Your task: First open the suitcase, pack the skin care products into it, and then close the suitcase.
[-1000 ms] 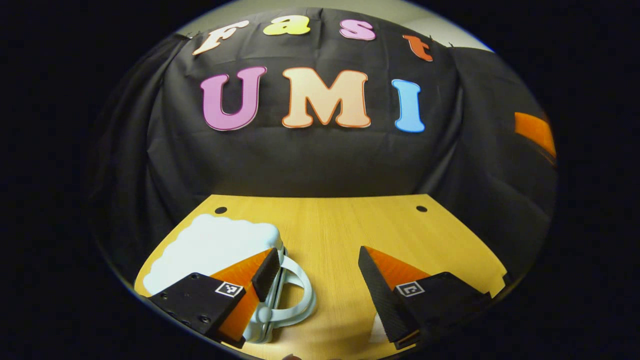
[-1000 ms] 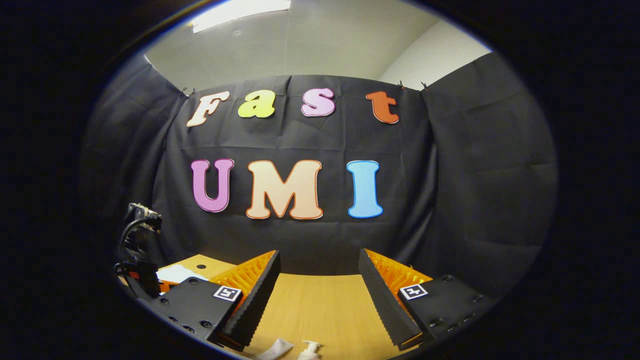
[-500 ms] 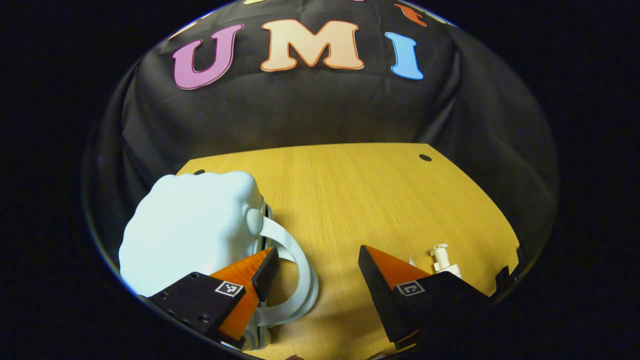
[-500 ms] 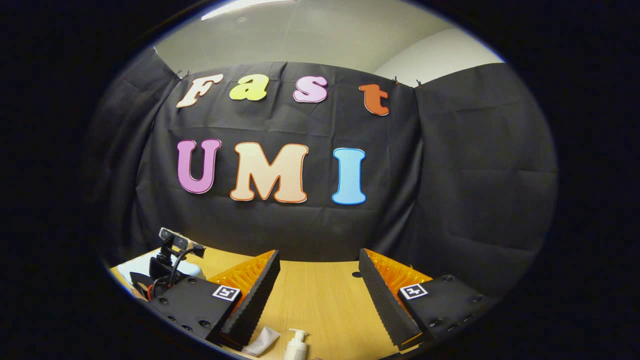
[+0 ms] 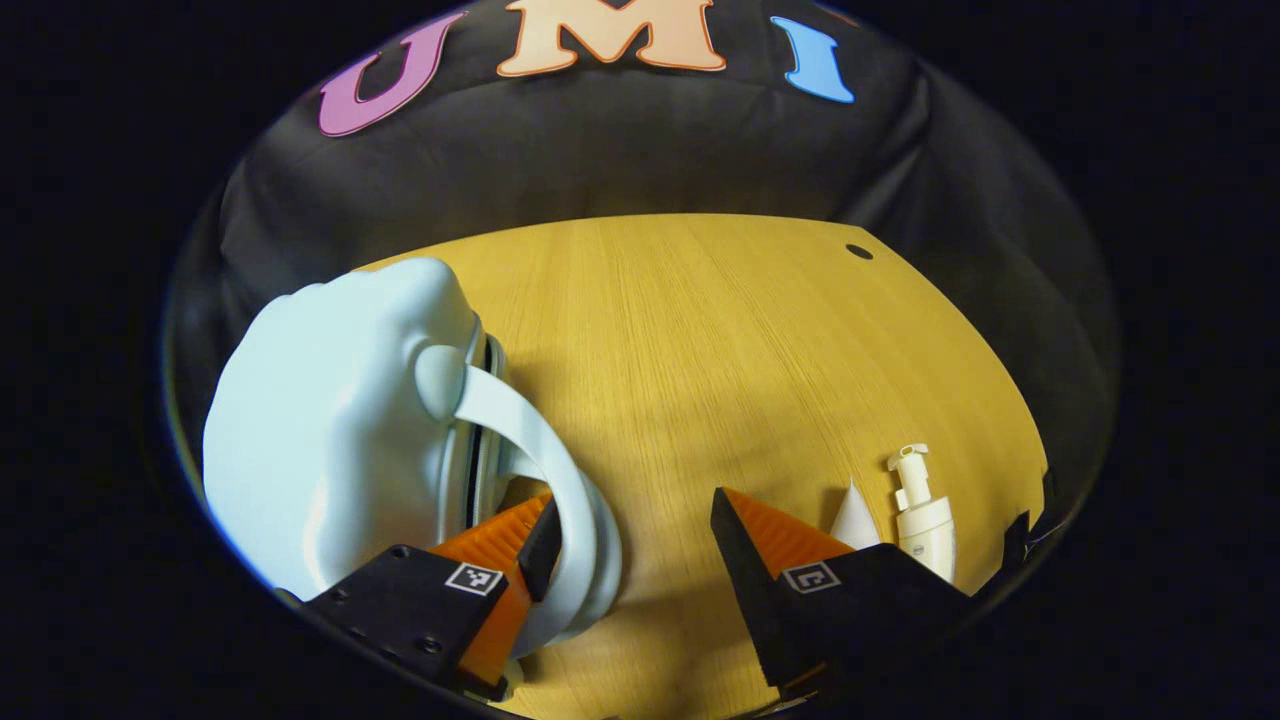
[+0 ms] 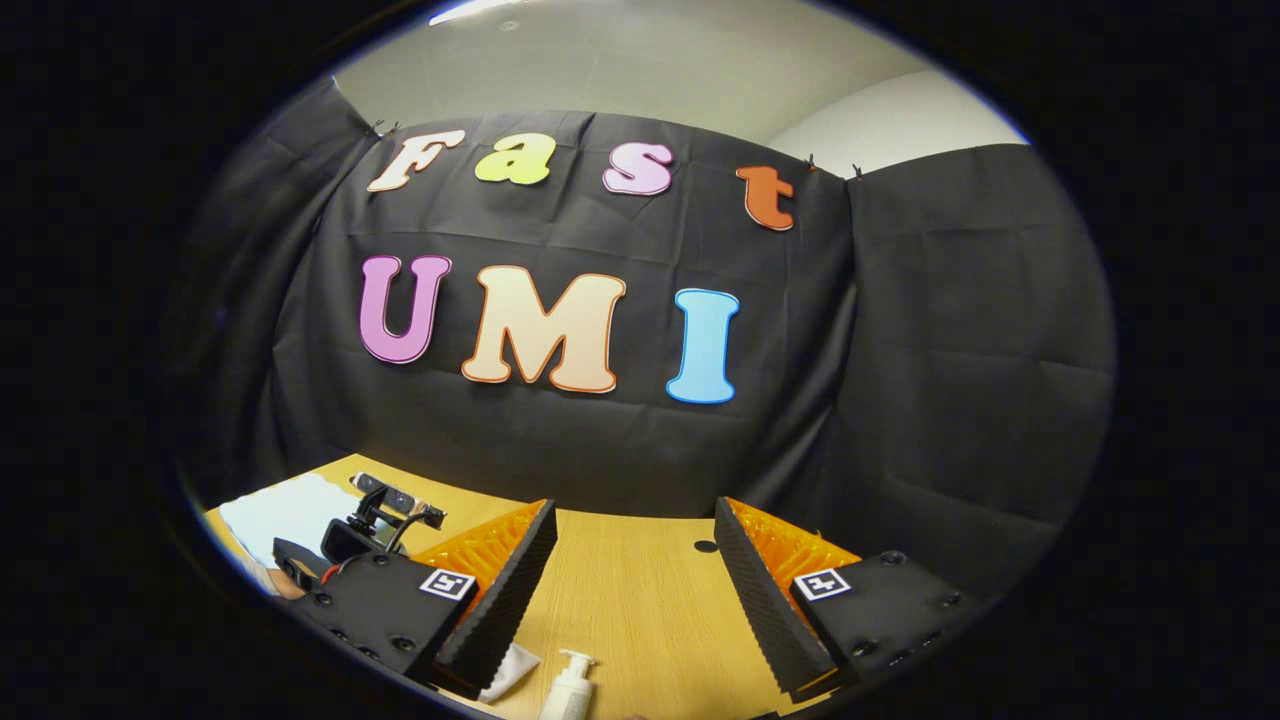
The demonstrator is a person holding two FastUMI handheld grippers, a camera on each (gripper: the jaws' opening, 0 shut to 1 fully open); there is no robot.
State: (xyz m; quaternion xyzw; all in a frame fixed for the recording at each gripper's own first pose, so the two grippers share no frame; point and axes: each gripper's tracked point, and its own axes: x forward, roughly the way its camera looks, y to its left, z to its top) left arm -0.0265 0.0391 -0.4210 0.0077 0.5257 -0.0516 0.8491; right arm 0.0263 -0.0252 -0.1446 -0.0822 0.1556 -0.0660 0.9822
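Your left gripper [image 5: 630, 530] is spread wide and grips nothing. Its left finger sits just behind the curved handle [image 5: 545, 455] of the suitcase [image 5: 330, 440], though you cannot tell whether it touches; the right finger hangs over bare table [image 5: 700, 340]. Each finger mount carries a small square black-and-white marker; no words can be read there.

The suitcase is a small pale blue case with a lumpy, cloud-like shell. It stands at about 10 o'clock from your left gripper, with a dark seam showing between its two halves. The handle arcs from a round knob on the shell down toward your left finger.

At about 3 o'clock from that gripper stands a white pump bottle [image 5: 922, 515], and a white tube [image 5: 853, 515] stands just beside it on its left. The bottle has a small mark too tiny to read.

Your right gripper [image 6: 635, 590] is also wide open and empty, held above the table [image 6: 640, 600]. At 6 o'clock from it sits the pump bottle [image 6: 568, 690], with the tube [image 6: 507, 668] at about 7 o'clock. At 9 o'clock, the left gripper's camera rig [image 6: 375, 520] stands before the suitcase [image 6: 285, 505].
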